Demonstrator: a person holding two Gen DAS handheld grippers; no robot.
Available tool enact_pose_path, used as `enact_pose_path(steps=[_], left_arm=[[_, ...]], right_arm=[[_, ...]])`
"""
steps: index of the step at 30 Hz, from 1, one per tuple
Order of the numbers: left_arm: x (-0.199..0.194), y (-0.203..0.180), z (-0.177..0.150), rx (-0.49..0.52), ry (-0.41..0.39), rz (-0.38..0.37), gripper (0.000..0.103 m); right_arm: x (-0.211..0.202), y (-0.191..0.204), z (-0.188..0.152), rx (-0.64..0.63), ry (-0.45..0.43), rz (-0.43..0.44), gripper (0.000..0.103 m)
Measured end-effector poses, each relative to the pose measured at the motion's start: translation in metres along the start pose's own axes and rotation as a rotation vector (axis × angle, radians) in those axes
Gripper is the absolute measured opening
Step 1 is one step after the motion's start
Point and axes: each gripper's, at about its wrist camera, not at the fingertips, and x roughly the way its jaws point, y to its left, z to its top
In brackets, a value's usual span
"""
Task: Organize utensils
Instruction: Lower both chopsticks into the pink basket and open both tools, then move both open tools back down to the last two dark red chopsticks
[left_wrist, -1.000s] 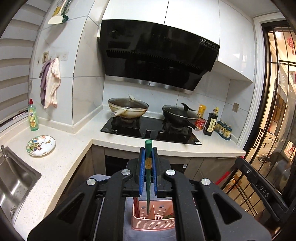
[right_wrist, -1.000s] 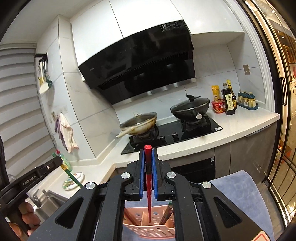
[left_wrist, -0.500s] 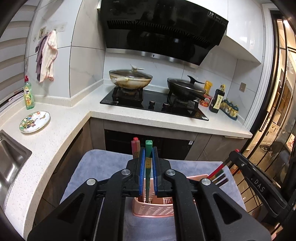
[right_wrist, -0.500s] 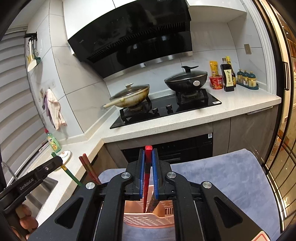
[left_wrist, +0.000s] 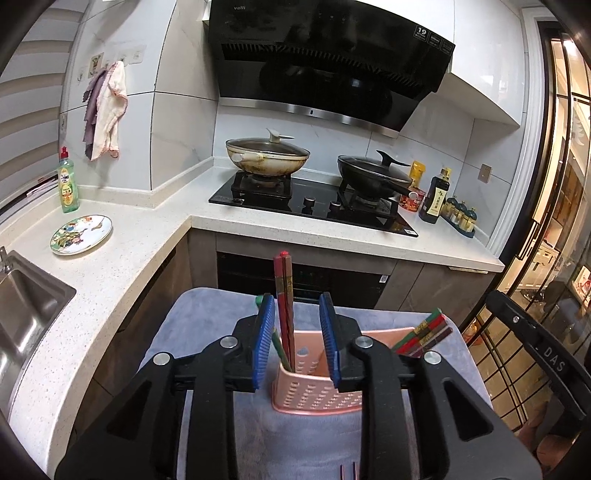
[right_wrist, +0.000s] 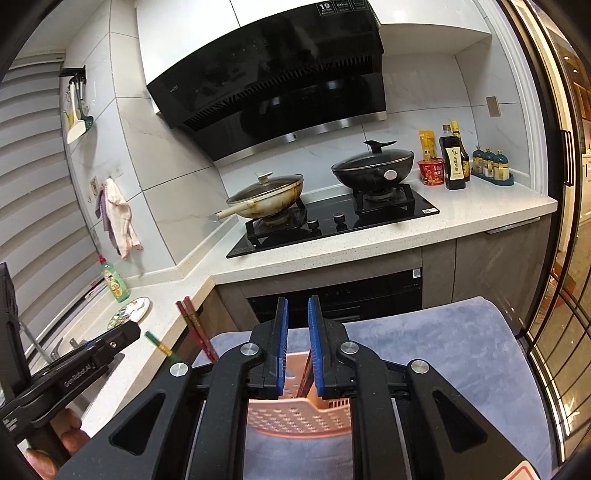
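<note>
While the left claw (left_wrist: 297, 339) hangs over the pink basket (left_wrist: 314, 395), its jaws have just been opening and grip nothing; red chopsticks (left_wrist: 284, 306) stand loose between them, a green one (left_wrist: 277, 345) at 9 o'clock. In the right view, the right claw (right_wrist: 296, 345) has just parted slightly, a dark chopstick (right_wrist: 305, 374) free between its pads, basket at 6 o'clock on the grey cloth (right_wrist: 424, 339).

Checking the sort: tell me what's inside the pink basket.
The pink basket holds upright red chopsticks, a green one beside them, more leaning right. Their lower ends are hidden.
</note>
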Motion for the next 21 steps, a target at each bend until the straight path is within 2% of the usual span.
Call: enact_pose_path(steps=[3, 10, 21], left_arm=[[-0.016, 0.002, -0.01, 0.005, 0.0, 0.002, 0.03], [-0.05, 0.007, -0.047, 0.02, 0.023, 0.017, 0.032], [-0.087, 0.018, -0.145, 0.022, 0.163, 0.041, 0.032]], right_arm=[[-0.021, 0.001, -0.014, -0.013, 0.003, 0.002, 0.02], [-0.065, 0.009, -0.068, -0.07, 0.067, -0.007, 0.021], [-0.117, 0.014, -0.183, -0.094, 0.243, -0.021, 0.021]])
